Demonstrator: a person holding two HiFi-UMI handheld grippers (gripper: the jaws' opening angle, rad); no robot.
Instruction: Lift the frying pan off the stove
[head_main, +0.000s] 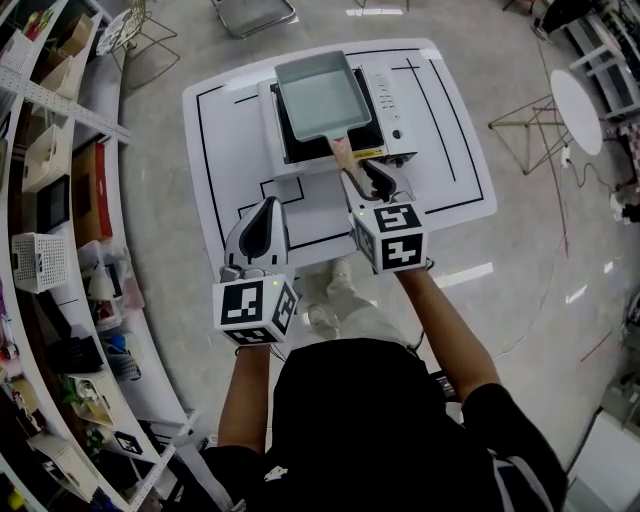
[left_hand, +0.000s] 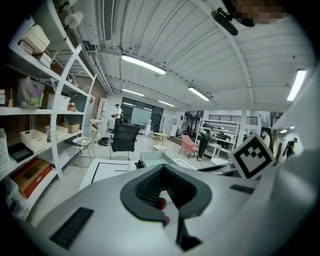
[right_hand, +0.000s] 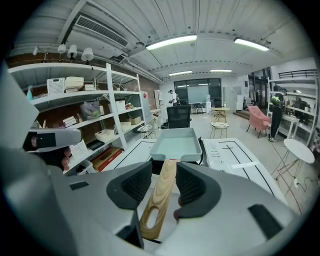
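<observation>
A pale blue-grey rectangular frying pan (head_main: 322, 95) sits on the black top of a white portable stove (head_main: 395, 110) on the white table (head_main: 225, 130). Its wooden handle (head_main: 341, 152) points toward me. My right gripper (head_main: 365, 180) is at the handle's near end. In the right gripper view the handle (right_hand: 159, 200) runs between the two dark pads of the right gripper (right_hand: 164, 182), which stand apart, close on both sides of it, and the pan (right_hand: 175, 145) lies beyond. My left gripper (head_main: 262, 215) hovers over the table's near left, shut and holding nothing, its own view showing the left gripper (left_hand: 162, 167) with pads together.
Black lines are marked on the tabletop. Shelving (head_main: 50, 200) with bins and boxes lines the left side. A round white side table (head_main: 578, 108) stands at the right and a wire chair (head_main: 135, 30) at the far left. My feet are by the table's near edge.
</observation>
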